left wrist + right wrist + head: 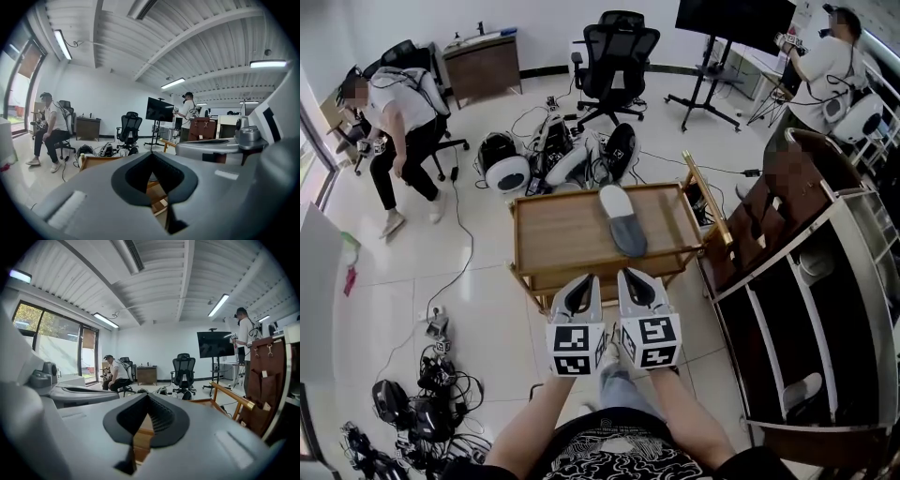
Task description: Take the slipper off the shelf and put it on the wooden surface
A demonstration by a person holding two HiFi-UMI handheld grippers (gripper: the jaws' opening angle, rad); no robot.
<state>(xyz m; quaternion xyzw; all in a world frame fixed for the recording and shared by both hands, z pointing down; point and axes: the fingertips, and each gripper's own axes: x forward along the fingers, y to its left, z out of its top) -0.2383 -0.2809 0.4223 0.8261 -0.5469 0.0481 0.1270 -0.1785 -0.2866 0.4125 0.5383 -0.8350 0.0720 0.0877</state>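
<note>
A grey slipper [622,220] with a white insole lies on the wooden top of a low cart [558,234], right of its middle. My left gripper [580,284] and right gripper [637,279] are side by side just short of the cart's near edge, both shut and empty, clear of the slipper. In the left gripper view, the left gripper [153,157] shows closed jaws with bits of the wooden cart [96,161] beyond them. The right gripper [147,398] looks the same, with the cart's rail [232,398] to its right. The dark shelf [848,202] stands on the right.
The shelf holds a pale slipper [806,387] low down and another light item [817,265] higher up. Cables and gear [427,398] litter the floor at the left. An office chair [617,56], a seated person [398,122] and a standing person [830,61] are behind.
</note>
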